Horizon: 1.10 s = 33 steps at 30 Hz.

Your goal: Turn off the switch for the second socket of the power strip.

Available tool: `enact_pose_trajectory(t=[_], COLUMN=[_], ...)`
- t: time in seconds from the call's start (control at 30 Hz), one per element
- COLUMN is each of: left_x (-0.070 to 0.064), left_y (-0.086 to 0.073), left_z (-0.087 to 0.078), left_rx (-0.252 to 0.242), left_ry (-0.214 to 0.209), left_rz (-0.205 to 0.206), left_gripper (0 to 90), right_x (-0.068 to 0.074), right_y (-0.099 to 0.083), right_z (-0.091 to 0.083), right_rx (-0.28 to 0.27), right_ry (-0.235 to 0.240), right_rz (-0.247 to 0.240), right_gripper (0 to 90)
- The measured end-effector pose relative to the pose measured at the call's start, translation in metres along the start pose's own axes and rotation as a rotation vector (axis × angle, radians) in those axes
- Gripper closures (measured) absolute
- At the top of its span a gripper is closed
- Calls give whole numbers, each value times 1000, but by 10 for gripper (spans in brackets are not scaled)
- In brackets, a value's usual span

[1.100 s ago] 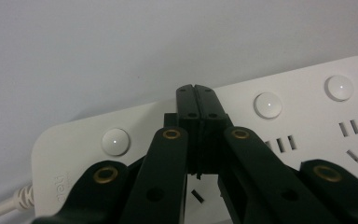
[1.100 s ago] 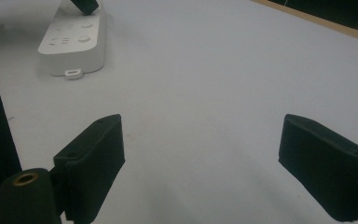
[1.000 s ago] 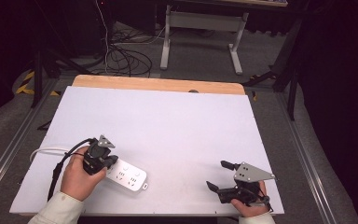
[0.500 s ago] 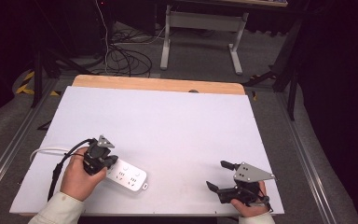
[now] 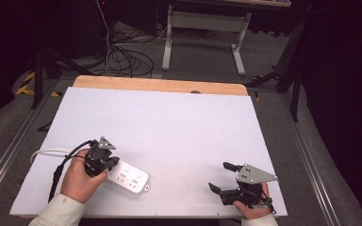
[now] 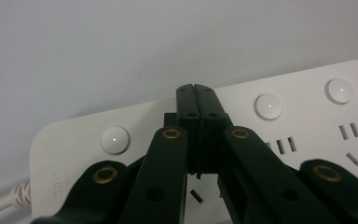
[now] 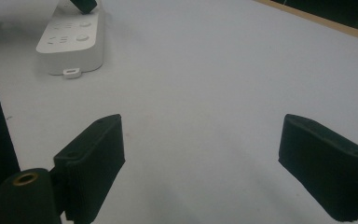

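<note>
One white power strip (image 5: pixel 128 176) lies at the near left of the white table (image 5: pixel 169 127). Three round buttons show on it. The left gripper (image 6: pixel 197 91) is pressed closed, holding nothing, with its tips over the strip. The right gripper (image 5: pixel 222 178), near right, is wide open and empty.

Black claws (image 6: pixel 196 100) with brass screws, grey plates, cream sleeves (image 5: pixel 61 213)

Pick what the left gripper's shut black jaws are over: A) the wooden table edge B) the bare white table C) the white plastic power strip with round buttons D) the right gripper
C: in the left gripper view, the left gripper has its jaws shut over the white plastic power strip.
</note>
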State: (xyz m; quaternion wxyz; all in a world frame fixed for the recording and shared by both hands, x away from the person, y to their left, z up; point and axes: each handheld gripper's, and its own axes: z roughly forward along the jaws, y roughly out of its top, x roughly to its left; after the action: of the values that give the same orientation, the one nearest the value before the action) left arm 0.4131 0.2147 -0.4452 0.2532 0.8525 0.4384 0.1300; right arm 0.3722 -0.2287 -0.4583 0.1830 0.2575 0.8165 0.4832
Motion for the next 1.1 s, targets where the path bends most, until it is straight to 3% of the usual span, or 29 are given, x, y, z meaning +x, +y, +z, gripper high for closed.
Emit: enact_pose_trajectory(t=[0.53,0.6,0.7,0.77,1.1], left_x=[0,-2,-4,-3,-4], left_y=[-1,0,0,0,1], left_z=[1,-1,-4,-9,-22], left_rx=[-8,-36,-59,-86,-122], left_ry=[3,-30,-7,-8,-4], left_rz=[-15,-23,-16,-23,-16], left_gripper=[900,900,900,900,899], right_x=[0,-1,-2,-2,-2], right_y=[-1,-1,-1,-1,-1], right_z=[1,1,1,1,1], right_rx=[3,6,7,6,6], right_ry=[-3,-1,-1,-1,-2], right_rz=[5,6,4,7,5], right_gripper=[147,147,147,147,148])
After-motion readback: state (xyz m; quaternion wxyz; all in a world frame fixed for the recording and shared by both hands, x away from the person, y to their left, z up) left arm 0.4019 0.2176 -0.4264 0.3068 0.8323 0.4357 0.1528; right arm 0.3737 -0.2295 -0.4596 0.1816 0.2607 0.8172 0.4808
